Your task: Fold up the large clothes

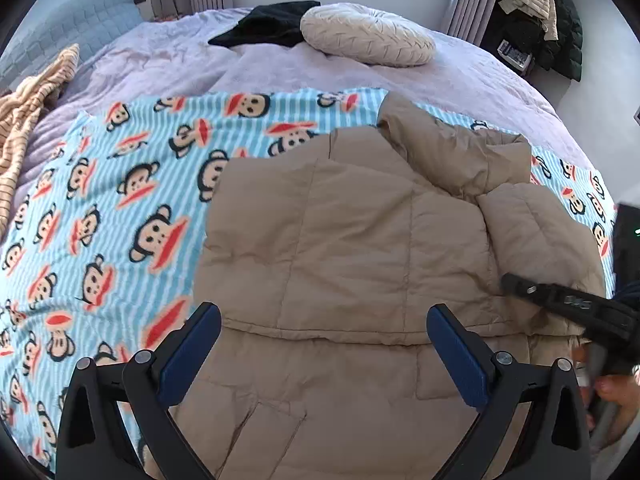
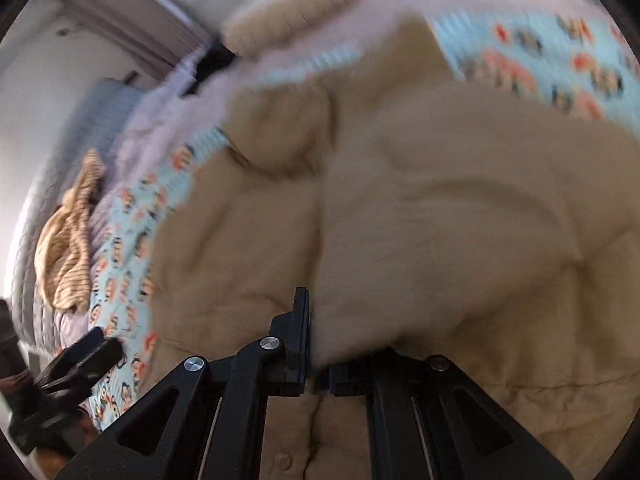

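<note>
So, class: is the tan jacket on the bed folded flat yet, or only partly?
Partly folded. The jacket has one sleeve laid across its body, and the right tongs are shut on a lifted fold.

left wrist: above bed, facing headboard | right wrist: close, blurred | shared: jacket (image 1: 360, 240)

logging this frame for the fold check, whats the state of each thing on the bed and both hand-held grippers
tan puffer jacket: lying on the monkey blanket, partly folded, one sleeve laid across the top
monkey blanket: spread flat on the bed
round cream cushion: resting near the far edge of the bed
striped garment: crumpled
left hand-held gripper: open, above the jacket
right hand-held gripper: shut on jacket fabric, view blurred
</note>
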`<state>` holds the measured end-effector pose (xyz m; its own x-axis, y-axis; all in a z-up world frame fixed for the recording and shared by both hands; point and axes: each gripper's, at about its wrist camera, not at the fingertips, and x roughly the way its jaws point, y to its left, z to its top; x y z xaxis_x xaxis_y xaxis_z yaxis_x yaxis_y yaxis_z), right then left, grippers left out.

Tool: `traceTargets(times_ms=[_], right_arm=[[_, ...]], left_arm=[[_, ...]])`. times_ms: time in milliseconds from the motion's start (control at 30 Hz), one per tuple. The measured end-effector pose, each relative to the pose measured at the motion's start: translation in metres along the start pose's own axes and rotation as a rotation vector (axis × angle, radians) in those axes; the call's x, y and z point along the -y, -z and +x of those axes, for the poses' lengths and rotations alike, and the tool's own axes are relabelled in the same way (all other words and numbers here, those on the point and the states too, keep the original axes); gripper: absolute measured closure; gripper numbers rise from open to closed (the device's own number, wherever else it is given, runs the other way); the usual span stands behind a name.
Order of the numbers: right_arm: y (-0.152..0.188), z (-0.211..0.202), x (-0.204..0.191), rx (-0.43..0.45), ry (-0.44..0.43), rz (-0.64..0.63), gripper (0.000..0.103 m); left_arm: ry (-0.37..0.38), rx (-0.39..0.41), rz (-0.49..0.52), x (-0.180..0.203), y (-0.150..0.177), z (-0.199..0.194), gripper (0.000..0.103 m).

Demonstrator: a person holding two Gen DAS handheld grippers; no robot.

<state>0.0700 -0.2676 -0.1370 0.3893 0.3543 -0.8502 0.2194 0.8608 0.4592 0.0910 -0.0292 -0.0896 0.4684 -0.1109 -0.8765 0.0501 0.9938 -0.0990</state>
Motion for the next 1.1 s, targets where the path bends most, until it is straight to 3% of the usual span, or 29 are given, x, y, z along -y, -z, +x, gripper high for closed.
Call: traceTargets(times_ms=[100, 133, 167, 233, 333, 433, 500, 533, 600, 667, 767, 833, 900, 933, 967, 1100], right_arm=[[0.001, 0.008, 0.017, -0.014, -0.013, 0.108, 0.088], [0.0, 0.004, 0.02, -0.016, -0.024, 0.122, 0.075], [0.0, -0.001, 0.02, -0.016, -0.033, 0.125, 0.05], [0.0, -0.02, 0.019, 0.005, -0.073, 0.13, 0.028], [0.002, -0.052, 0.023, 0.059, -0.086, 0.159, 0.028], [0.002, -0.075, 0.055, 0.13, -0.063, 0.288, 0.032], [-0.002, -0.08, 0.071, 0.163, -0.043, 0.362, 0.068], [-0.007, -0.082, 0.074, 0.168, -0.021, 0.372, 0.097], [-0.015, -0.086, 0.06, 0.2, 0.009, 0.292, 0.097], [-0.023, -0.085, 0.022, 0.21, 0.058, 0.099, 0.097], [-0.022, -0.068, -0.031, 0.15, 0.043, -0.125, 0.096], [-0.012, -0.045, -0.058, 0.063, 0.061, -0.228, 0.091], [-0.002, -0.023, -0.072, -0.021, 0.088, -0.287, 0.072], [0.006, -0.013, -0.076, -0.079, 0.081, -0.307, 0.052], [0.012, -0.011, -0.076, -0.103, 0.063, -0.303, 0.042], [0.026, -0.035, -0.047, -0.122, 0.044, -0.243, 0.042]], left_arm=[[0.026, -0.018, 0.004, 0.002, 0.003, 0.009, 0.0], [0.031, -0.02, 0.005, 0.004, 0.004, 0.01, 0.0], [0.04, -0.024, 0.004, 0.005, 0.004, 0.012, 0.0], [0.058, -0.025, -0.005, 0.005, 0.002, 0.013, 0.0], [0.077, -0.015, -0.015, 0.002, -0.006, 0.015, 0.0], [0.091, -0.001, -0.025, -0.005, -0.015, 0.015, 0.0], [0.106, 0.006, -0.037, -0.013, -0.022, 0.015, 0.0], [0.112, 0.008, -0.043, -0.017, -0.024, 0.014, 0.0], [0.124, 0.018, -0.058, -0.026, -0.027, 0.012, 0.0], [0.154, 0.023, -0.082, -0.037, -0.029, 0.01, 0.0], [0.205, 0.019, -0.14, -0.051, -0.031, 0.009, 0.0], [0.247, 0.014, -0.175, -0.056, -0.031, 0.009, 0.0], [0.271, 0.008, -0.18, -0.054, -0.03, 0.009, 0.0], [0.282, 0.001, -0.173, -0.051, -0.03, 0.01, 0.0], [0.293, -0.006, -0.165, -0.048, -0.03, 0.012, 0.0], [0.394, -0.072, -0.147, -0.027, -0.029, 0.026, 0.0]])
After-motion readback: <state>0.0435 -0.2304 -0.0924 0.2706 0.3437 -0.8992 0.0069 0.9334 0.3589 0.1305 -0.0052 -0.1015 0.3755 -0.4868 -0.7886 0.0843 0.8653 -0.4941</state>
